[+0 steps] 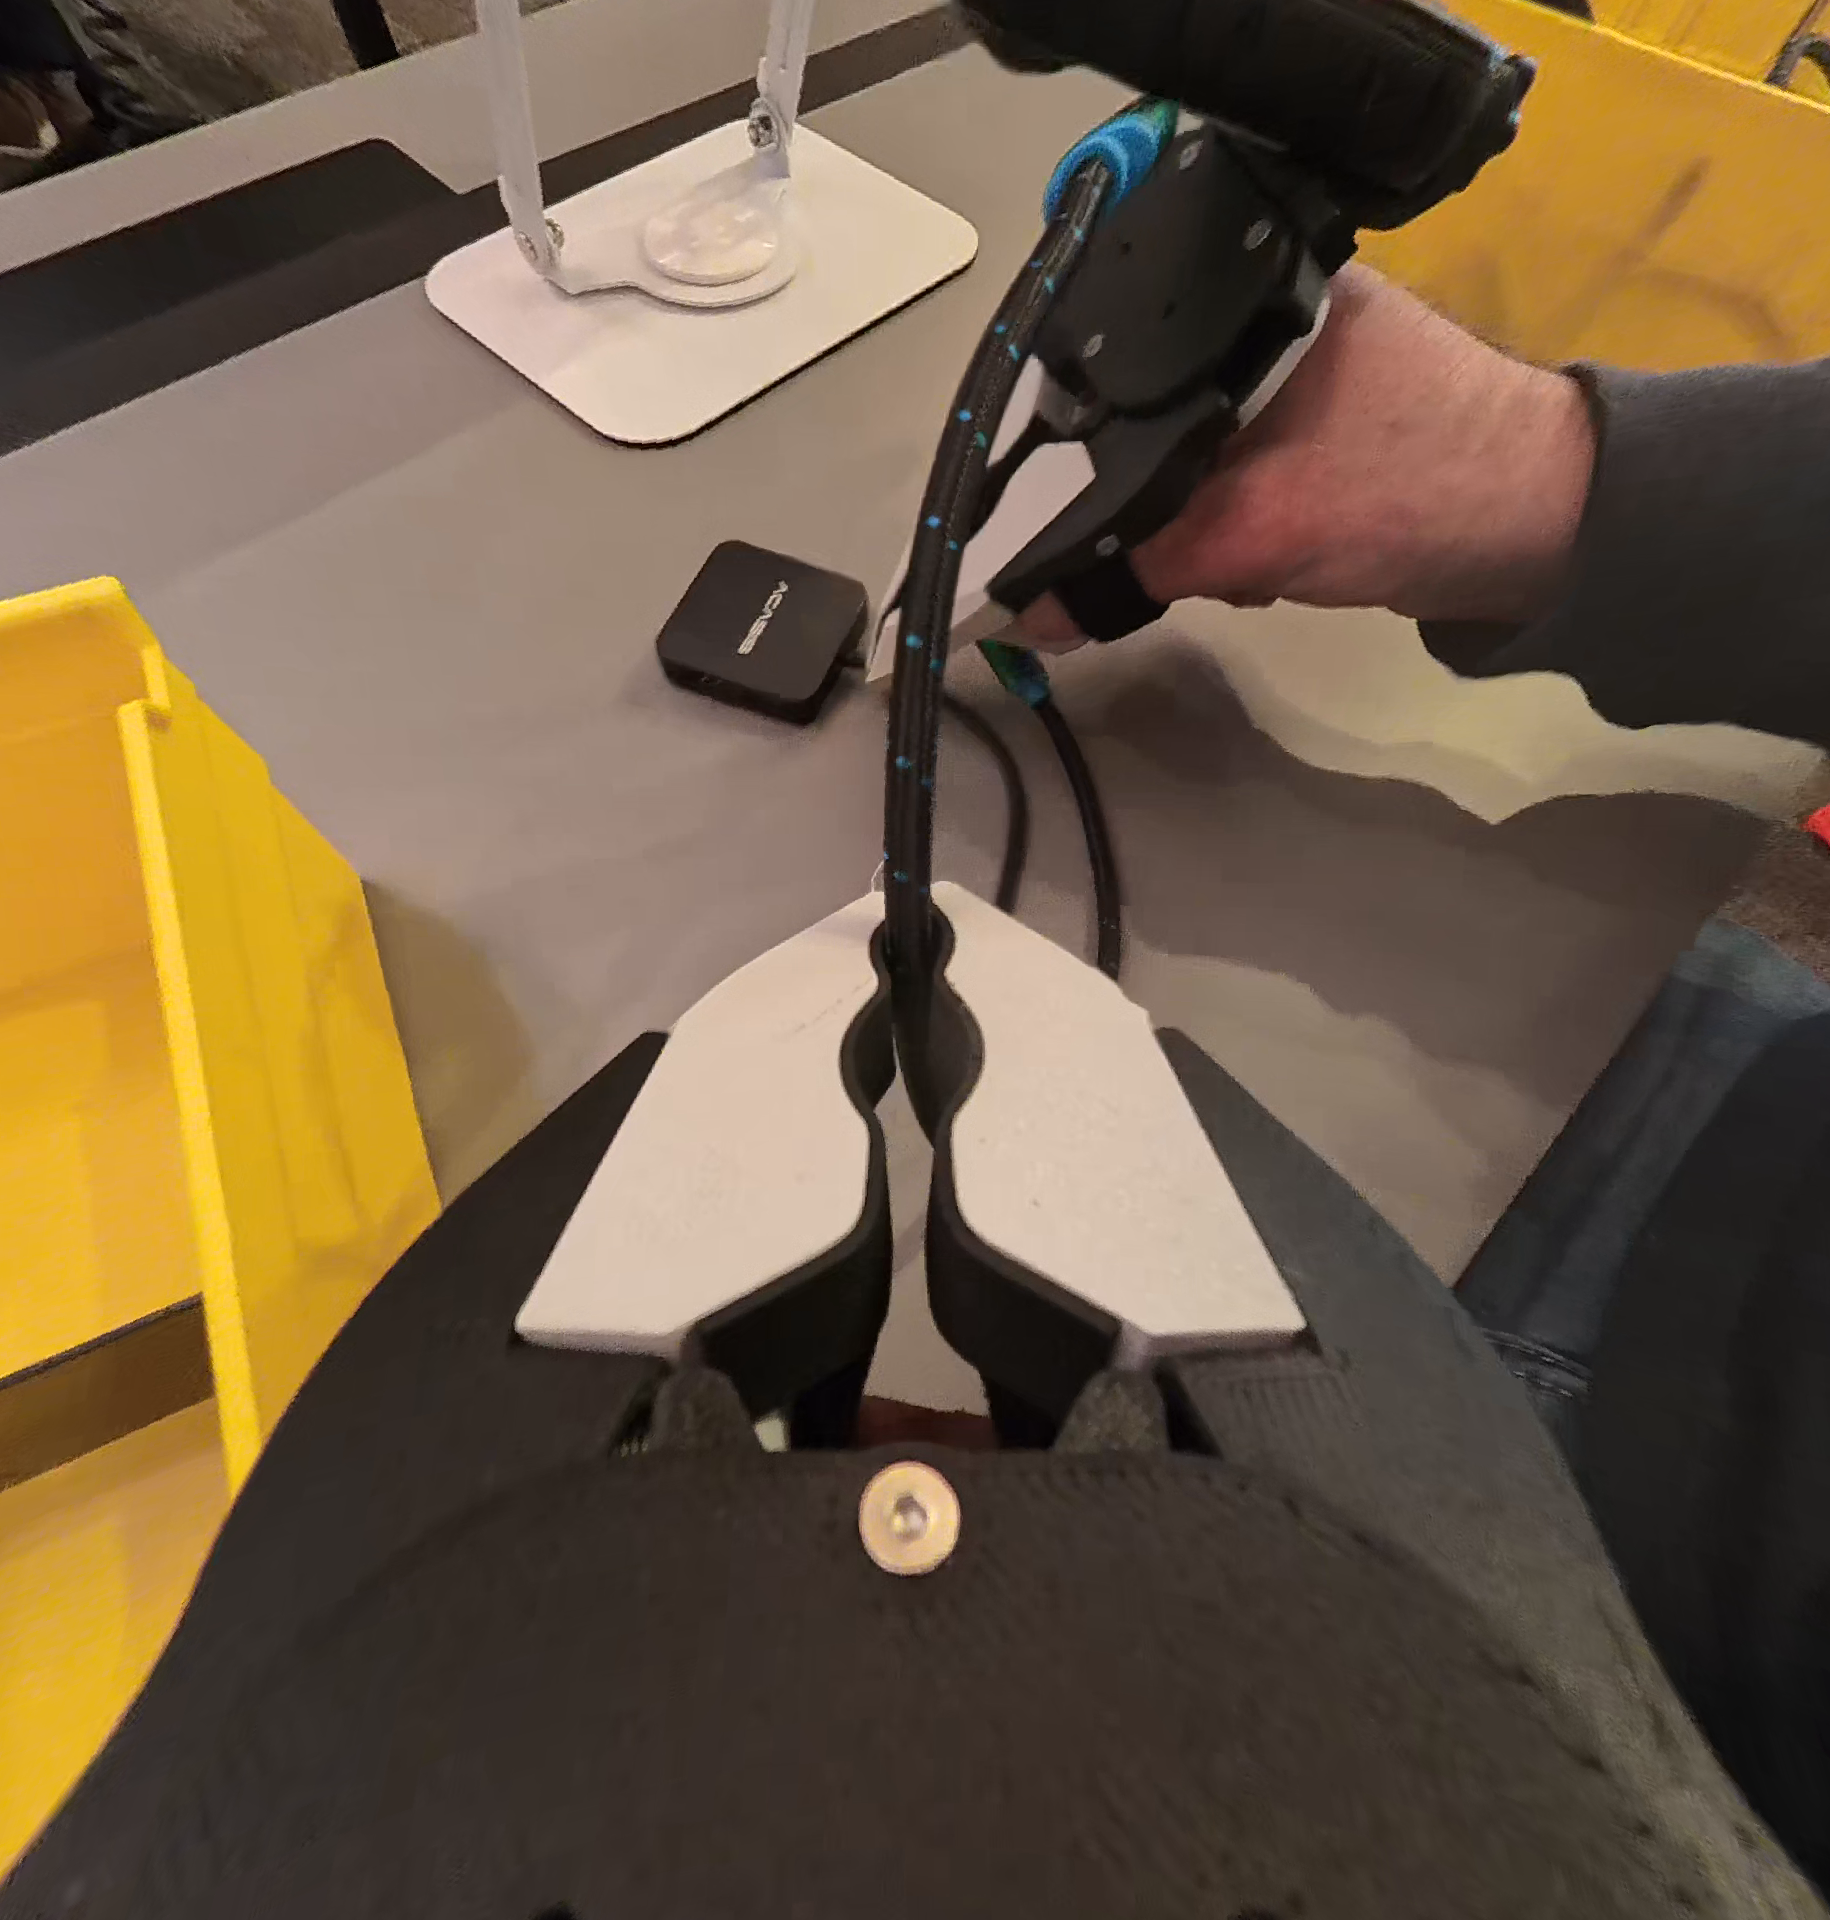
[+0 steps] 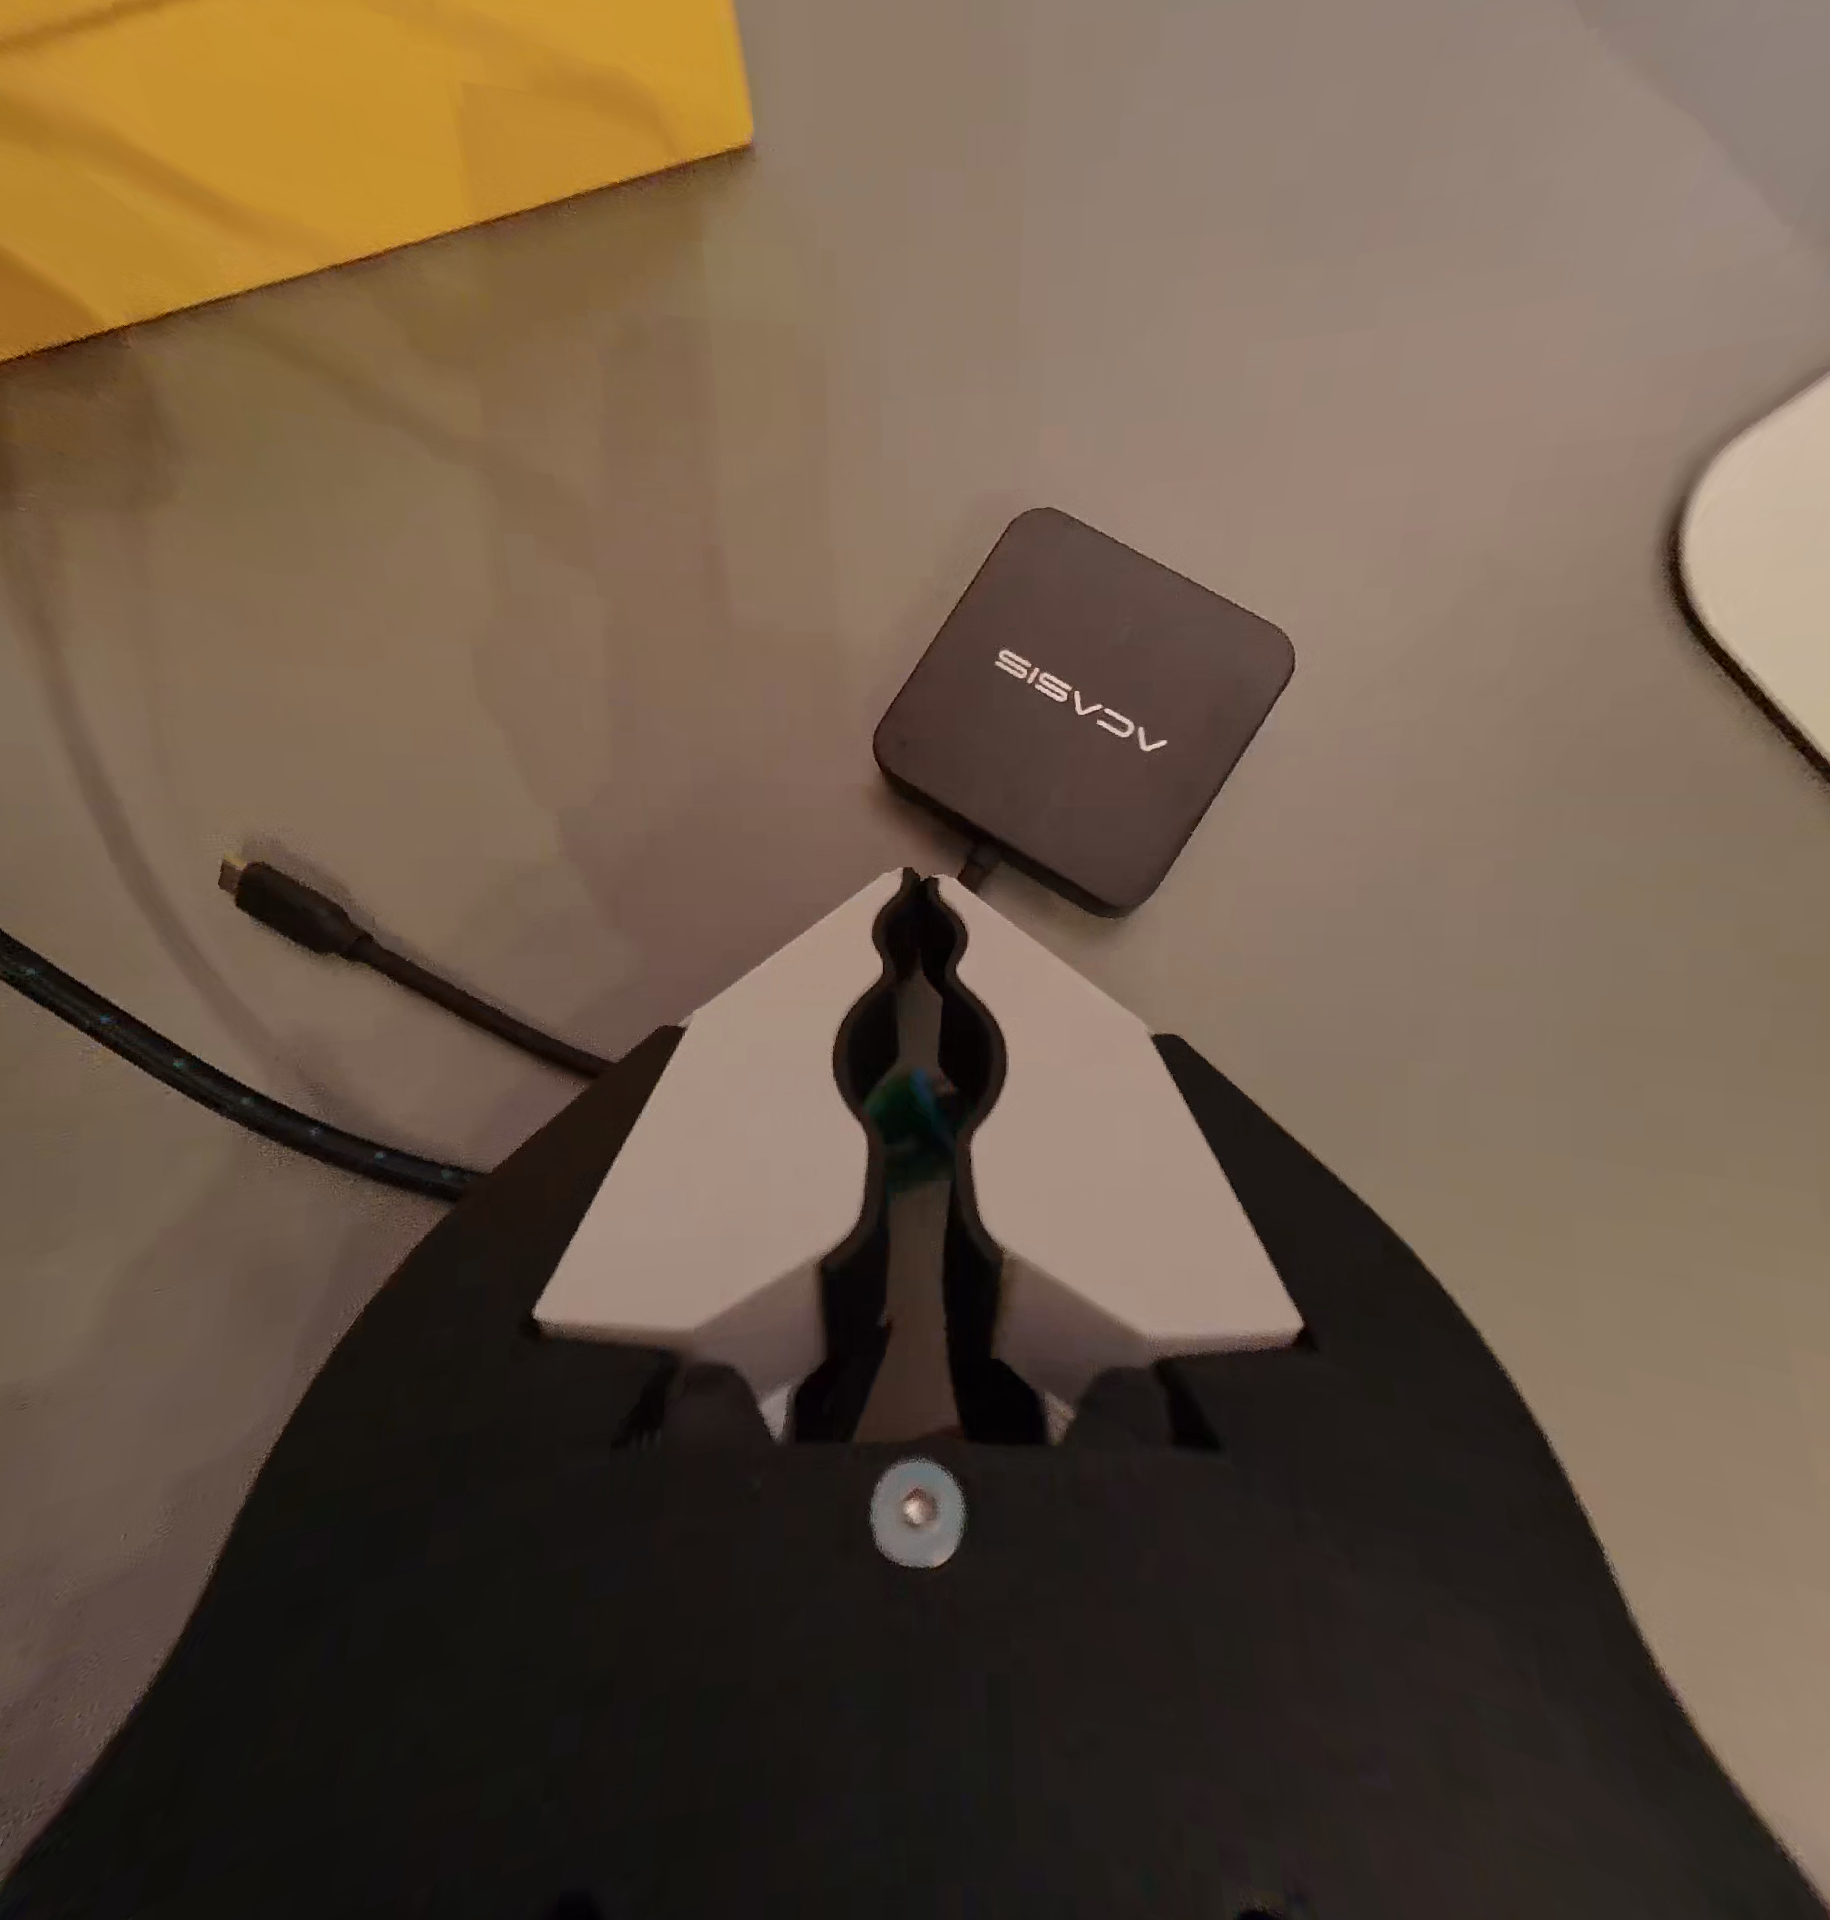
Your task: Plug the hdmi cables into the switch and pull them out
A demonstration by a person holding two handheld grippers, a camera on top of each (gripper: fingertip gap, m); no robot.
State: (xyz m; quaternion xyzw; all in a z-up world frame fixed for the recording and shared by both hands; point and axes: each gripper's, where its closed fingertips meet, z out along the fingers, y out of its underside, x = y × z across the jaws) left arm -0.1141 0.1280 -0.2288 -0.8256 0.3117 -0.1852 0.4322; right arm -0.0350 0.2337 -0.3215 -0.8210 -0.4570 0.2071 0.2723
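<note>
Both grippers are closed on cables, the left gripper (image 1: 906, 940) around the limp braided cable (image 1: 916, 665), the right gripper (image 2: 916, 883) pinching a stiff plug beside the light switch (image 2: 1082, 707), best gripped by its plug.

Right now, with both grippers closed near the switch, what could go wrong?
The left gripper pinches the braided cable mid-length, so tugging could drag things. The switch lies loose on the table and may slide when pushed. The right gripper hides what it holds, so aim is uncertain. A loose plug could snag.
</note>
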